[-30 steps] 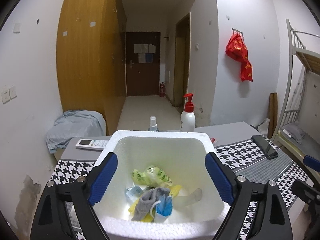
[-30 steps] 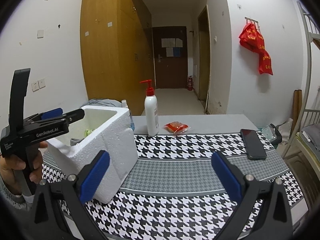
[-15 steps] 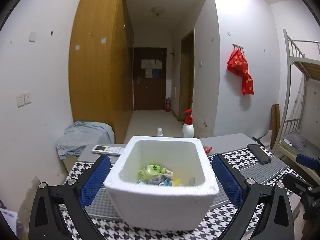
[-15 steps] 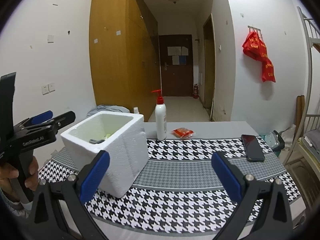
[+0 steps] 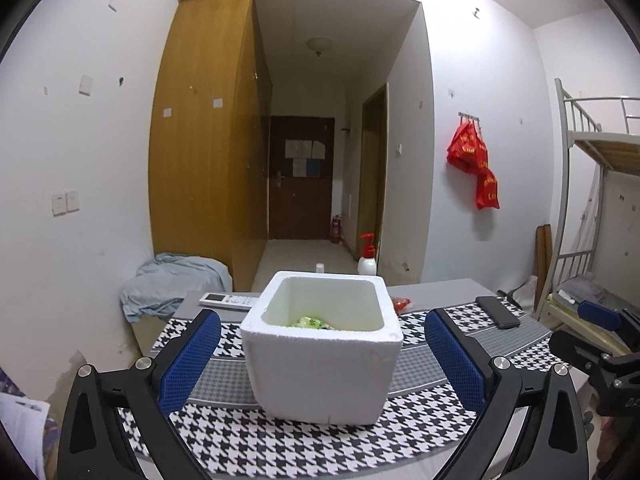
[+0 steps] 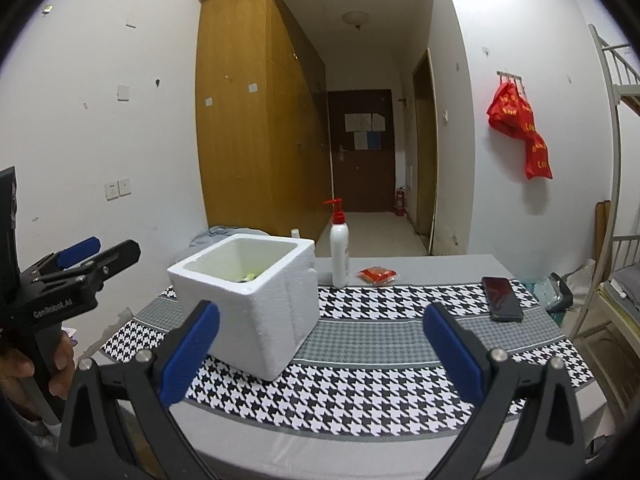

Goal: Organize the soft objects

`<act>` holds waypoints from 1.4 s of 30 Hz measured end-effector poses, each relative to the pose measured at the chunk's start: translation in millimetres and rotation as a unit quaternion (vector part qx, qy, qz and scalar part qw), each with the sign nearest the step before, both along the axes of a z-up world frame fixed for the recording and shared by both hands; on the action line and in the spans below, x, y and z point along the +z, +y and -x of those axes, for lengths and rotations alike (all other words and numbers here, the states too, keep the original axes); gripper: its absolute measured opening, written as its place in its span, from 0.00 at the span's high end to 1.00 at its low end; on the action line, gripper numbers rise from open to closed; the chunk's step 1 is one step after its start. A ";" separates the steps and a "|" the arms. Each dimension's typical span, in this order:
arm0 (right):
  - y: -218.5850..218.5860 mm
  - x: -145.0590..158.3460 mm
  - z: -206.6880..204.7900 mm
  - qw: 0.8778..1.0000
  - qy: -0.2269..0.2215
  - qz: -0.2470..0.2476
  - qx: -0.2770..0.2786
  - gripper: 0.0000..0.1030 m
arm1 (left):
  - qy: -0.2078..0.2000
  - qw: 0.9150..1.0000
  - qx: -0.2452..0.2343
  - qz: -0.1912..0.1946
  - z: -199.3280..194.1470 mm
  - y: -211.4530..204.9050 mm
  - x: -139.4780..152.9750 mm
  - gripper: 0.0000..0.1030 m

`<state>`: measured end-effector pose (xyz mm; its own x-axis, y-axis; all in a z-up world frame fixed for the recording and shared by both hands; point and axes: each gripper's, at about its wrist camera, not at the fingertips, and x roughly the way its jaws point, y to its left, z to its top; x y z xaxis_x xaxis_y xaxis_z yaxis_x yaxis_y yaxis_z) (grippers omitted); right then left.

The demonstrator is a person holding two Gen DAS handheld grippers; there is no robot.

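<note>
Setting: lived-in dormitory-type room, not a lab or shop. Evidence: metal bunk bed with ladder at right; tall wooden wardrobe along left wall; narrow hallway ending in a dark door with papers taped to it; small fire extinguisher beside that door. Red bags hang from wall hooks. Table with houndstooth cloth carries everyday items: pump bottle, phone, remote control. Crumpled grey fabric lies by the wardrobe.
</note>
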<state>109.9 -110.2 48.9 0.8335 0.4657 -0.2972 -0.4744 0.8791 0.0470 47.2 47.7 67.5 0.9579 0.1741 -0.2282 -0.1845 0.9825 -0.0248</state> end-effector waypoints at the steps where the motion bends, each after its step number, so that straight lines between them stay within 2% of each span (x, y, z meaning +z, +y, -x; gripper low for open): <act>1: -0.8 -0.6 3.0 1.000 -0.001 0.000 -0.002 0.00 | -0.003 1.000 0.001 -0.004 4.8 -2.3 -0.8 0.01; 16: -5.5 -15.0 51.3 1.000 -0.023 -0.002 0.002 0.00 | -0.028 0.999 0.002 -0.017 60.8 -19.3 -18.5 0.01; 34: -10.2 -45.1 82.8 0.999 -0.032 -0.007 0.003 0.00 | -0.026 1.000 -0.001 -0.010 92.5 -26.8 -52.0 0.01; 38: -12.0 -52.4 88.1 1.000 -0.026 -0.012 0.001 0.00 | -0.025 0.999 0.000 -0.023 97.5 -33.8 -59.0 0.01; 42: -13.6 -53.9 92.9 1.000 -0.027 -0.010 -0.001 0.00 | -0.028 0.999 -0.003 -0.020 104.0 -35.5 -61.7 0.01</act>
<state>17.0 -123.9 -5.0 0.8488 0.4696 -0.2429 -0.4750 0.8791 0.0398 -56.7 12.2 5.8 0.9702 0.1758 -0.1667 -0.1774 0.9841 0.0048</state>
